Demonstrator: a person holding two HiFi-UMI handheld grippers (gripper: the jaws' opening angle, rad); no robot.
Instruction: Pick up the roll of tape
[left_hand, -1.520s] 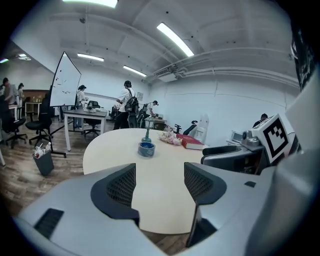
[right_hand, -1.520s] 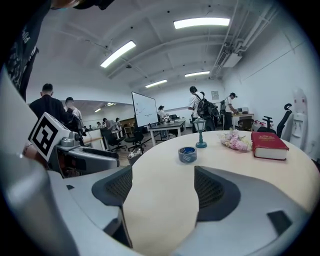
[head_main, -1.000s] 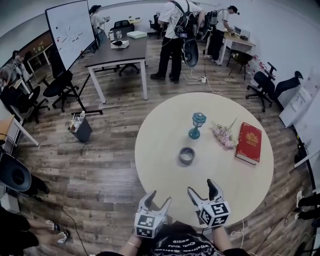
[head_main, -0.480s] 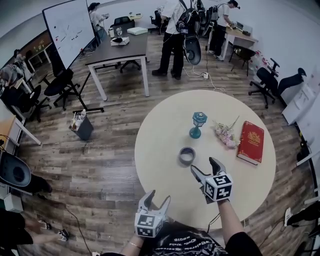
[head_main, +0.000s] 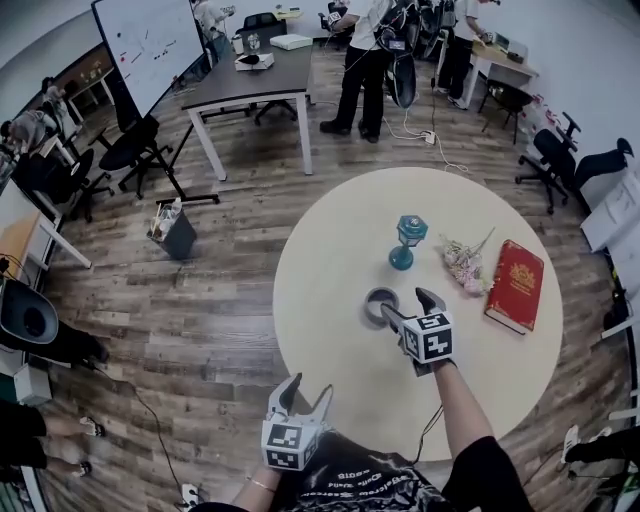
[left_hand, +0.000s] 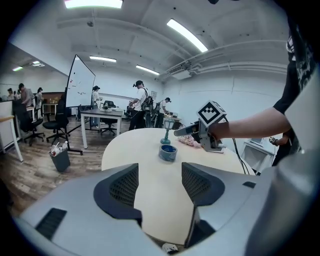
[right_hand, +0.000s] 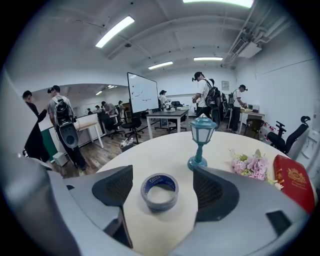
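Grey tape roll (right_hand: 159, 191) on table (head_main: 330, 300), between parted right claw (head_main: 407, 305)

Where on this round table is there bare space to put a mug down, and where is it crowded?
Bare: the table's left side, between the roll of tape and the rim, and the near edge by the left gripper. Crowded: the right side, where lantern, flowers and red book cluster, with the right gripper hovering at the tape.
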